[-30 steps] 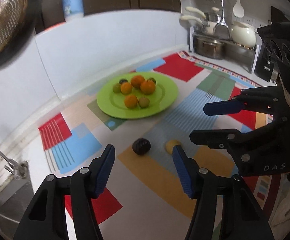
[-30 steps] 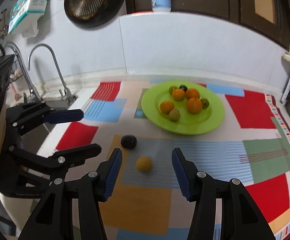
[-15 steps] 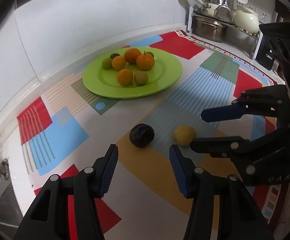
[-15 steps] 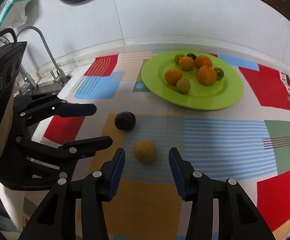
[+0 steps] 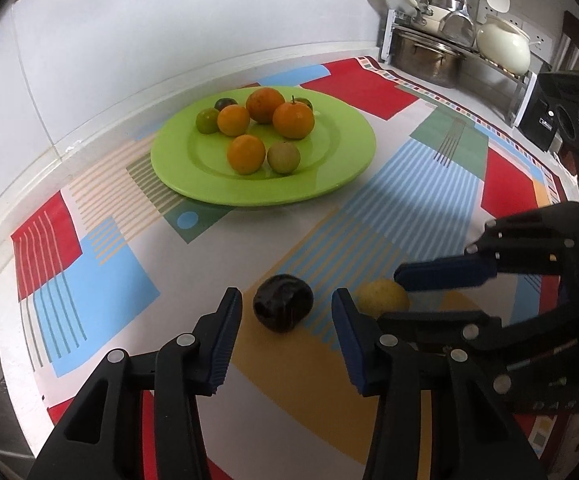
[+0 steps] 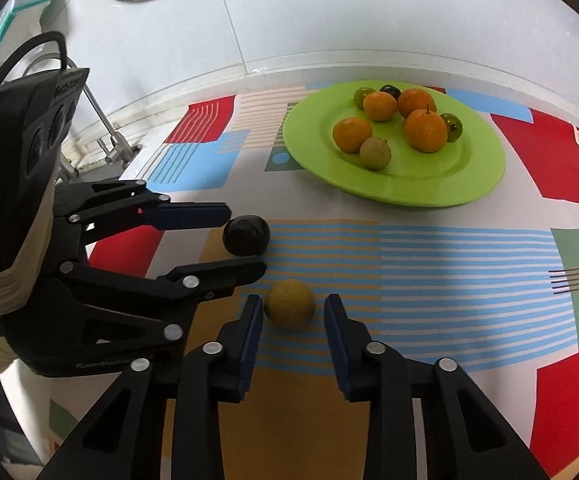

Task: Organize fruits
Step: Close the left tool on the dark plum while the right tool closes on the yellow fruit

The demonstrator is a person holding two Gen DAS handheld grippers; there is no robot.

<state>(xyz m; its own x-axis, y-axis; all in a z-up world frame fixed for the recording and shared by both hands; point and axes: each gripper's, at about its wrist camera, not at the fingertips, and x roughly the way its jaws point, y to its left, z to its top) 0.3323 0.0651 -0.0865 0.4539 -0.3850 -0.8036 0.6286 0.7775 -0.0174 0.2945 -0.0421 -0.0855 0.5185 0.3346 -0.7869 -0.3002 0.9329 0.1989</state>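
A dark plum-like fruit (image 5: pixel 283 309) (image 6: pixel 246 236) lies on the patterned mat, with my left gripper (image 5: pixel 286 301) (image 6: pixel 245 240) straddling it. Its jaws are closing, and small gaps still show on both sides of the fruit. Just to the right, a yellow fruit (image 6: pixel 289 303) (image 5: pixel 383 300) sits between the fingers of my right gripper (image 6: pixel 292 304) (image 5: pixel 392 298), whose jaws are also closing. The left pad is nearly at its skin and a narrow gap shows on the right. Farther back, a green plate (image 5: pixel 349 168) (image 6: pixel 481 176) holds several oranges and small greenish and dark fruits.
A rack with steel pots (image 5: pixel 425 60) and a white pot (image 5: pixel 503 44) stands at the back right corner. A faucet (image 6: pixel 105 136) and the sink edge lie to the left of the mat. White tiled wall runs behind the plate.
Both grippers came down and forward onto the two loose fruits, and both pairs of jaws narrowed. The fruits and plate have not moved.
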